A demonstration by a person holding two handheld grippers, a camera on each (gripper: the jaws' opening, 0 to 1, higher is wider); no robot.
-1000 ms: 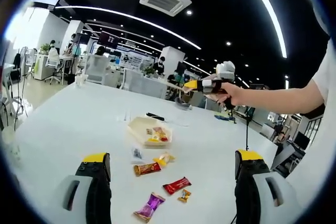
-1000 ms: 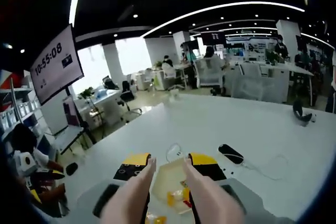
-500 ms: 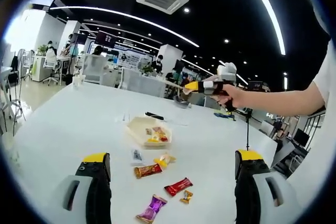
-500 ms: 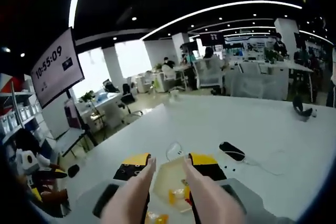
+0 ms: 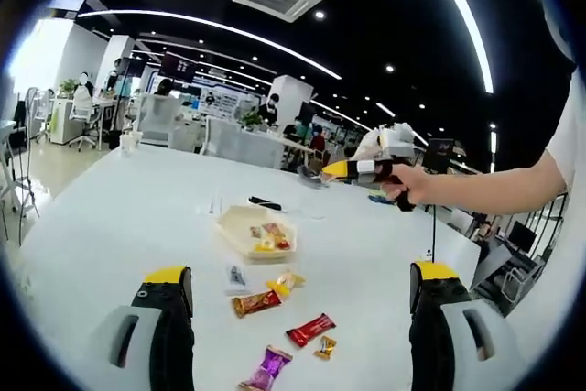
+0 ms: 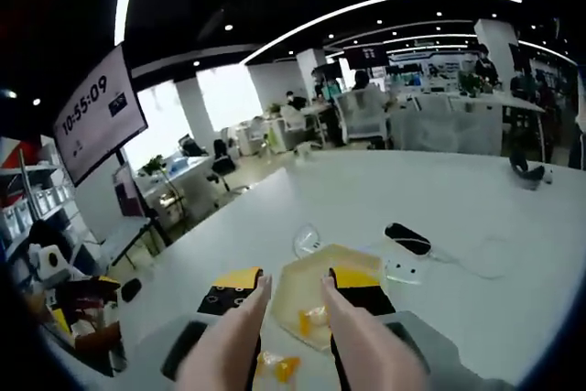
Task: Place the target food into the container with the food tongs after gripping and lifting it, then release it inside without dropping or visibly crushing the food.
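Table, white, ran across the left gripper view. At the bottom, left gripper with jaws wide apart and nothing between them. Between these jaws, loose wrapped candies on the table: small white packet, brown-red candy, purple candy at the lower edge, yellow candy, red candy, small gold candy. Just above them, near the centre of the frame, lay cream container with a few candies inside. Further right, above the table, hung right gripper, held by a hand.

In the right gripper view, upper left, hung a screen with a clock reading. At the bottom centre, food tongs rose from between the right gripper's yellow-tipped jaws, which pressed on the two beige arms. Tips of the tongs stood narrowly apart, nothing seen clamped at them. Behind and between the tips, the container with a yellow piece in it; could not tell whether the tongs touched it. To the right, a black object on the table.
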